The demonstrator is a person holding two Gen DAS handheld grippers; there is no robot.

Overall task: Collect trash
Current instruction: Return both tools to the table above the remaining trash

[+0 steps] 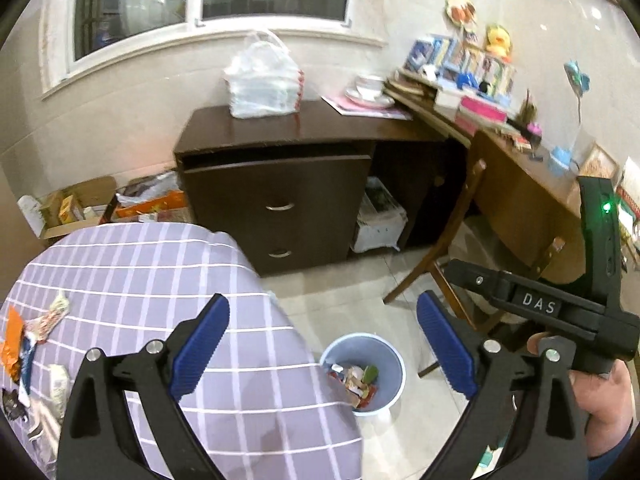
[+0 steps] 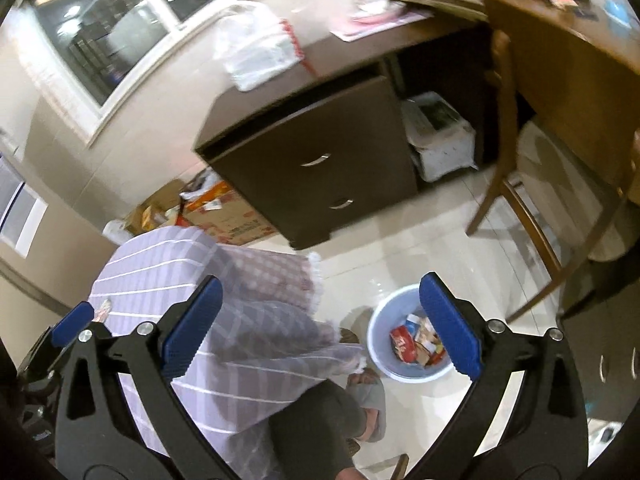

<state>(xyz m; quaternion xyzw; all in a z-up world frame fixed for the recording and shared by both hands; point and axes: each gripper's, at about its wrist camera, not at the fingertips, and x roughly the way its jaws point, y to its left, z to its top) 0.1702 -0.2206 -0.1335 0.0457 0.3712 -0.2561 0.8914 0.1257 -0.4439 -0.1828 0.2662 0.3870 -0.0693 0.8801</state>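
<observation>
a: where's the trash?

b: some is already in the round pale blue plastic bin [image 1: 362, 374] on the floor, lower centre of my left view. more crumpled wrappers [image 1: 28, 344] lie at the far left on the lilac checked tablecloth [image 1: 160, 280].

a: and your claws?

b: my left claw [image 1: 324, 346] gapes wide, holding nothing. my right claw [image 2: 320, 326] is spread too, empty, above the bin [image 2: 408, 334].
</observation>
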